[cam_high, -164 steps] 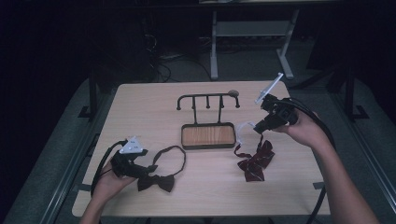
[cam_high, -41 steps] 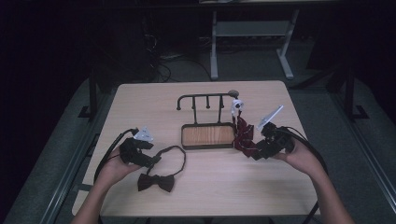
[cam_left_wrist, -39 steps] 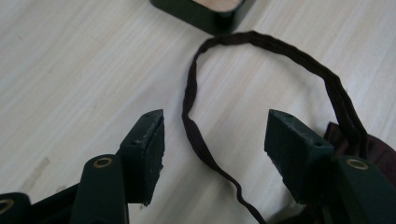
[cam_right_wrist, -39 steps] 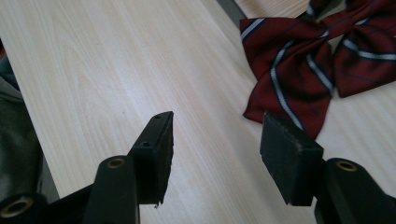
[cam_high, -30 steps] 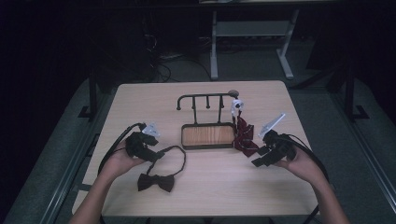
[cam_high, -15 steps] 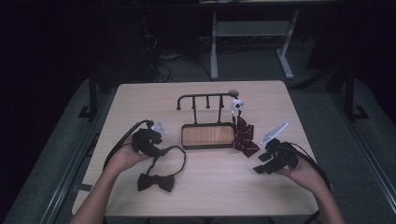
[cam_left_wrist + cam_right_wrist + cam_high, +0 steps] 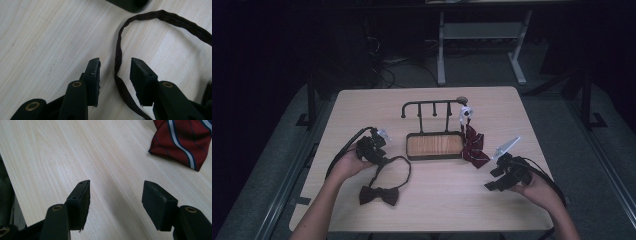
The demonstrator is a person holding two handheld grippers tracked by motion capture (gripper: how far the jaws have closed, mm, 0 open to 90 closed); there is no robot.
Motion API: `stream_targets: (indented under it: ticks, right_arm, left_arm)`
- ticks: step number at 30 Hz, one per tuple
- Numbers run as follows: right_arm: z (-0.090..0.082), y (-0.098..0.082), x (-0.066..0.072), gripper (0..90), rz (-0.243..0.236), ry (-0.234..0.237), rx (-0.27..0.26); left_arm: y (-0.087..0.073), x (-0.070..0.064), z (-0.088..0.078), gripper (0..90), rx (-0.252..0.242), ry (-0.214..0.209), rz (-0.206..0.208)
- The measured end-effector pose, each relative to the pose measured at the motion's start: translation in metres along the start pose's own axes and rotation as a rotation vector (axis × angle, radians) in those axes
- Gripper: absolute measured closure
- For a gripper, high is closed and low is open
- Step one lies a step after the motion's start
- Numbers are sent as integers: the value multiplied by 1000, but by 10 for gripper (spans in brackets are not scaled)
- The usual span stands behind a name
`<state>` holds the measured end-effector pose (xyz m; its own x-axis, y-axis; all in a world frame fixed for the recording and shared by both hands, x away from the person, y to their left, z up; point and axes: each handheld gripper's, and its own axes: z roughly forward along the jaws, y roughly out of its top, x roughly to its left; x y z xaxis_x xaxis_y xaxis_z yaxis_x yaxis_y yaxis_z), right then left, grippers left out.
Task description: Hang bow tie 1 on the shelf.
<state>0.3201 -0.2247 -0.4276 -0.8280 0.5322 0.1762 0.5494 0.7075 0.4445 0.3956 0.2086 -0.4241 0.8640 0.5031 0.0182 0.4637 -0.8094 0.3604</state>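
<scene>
Closing on the strap was the step in hand, judged from how the left gripper straddled it: the thin band ran up between the two pads, which had just been closing but were not yet pressed against it. A good grip was judged to need the band kept centred between the pads and pinched squarely before any lift, so that it would not slip sideways. The dark bow tie lay flat in the lower left of the high view, its strap curving in a loop up to the left gripper. The right gripper stood wide open over bare table, empty, with the red striped bow tie lying at the upper right of its view.
</scene>
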Motion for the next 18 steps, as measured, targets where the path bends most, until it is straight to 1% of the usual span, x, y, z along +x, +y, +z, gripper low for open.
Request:
stream_targets:
  ticks: [3,4,5,10,12,14,15,18]
  right_arm:
    - [0,0,0,393,4,3,-2]
    - [0,0,0,393,3,4,-3]
    - [0,0,0,393,-1,4,-4]
    - [-1,-2,-1,395,3,9,-12]
    - [-2,-2,0,394,4,10,-17]
    - [-3,-2,-1,395,2,10,-20]
    - [-4,-2,-1,397,-1,11,-23]
    - [-7,-3,-1,404,1,14,-34]
  left_arm:
    - [1,1,2,646,8,-2,7]
    - [1,0,3,658,12,-5,0]
    - [1,0,4,671,15,-6,6]
    - [2,1,10,715,47,-18,5]
    - [3,1,13,746,56,-18,14]
    - [3,1,14,793,70,-36,20]
    - [3,0,15,814,65,-35,17]
    - [2,-1,14,886,76,-45,31]
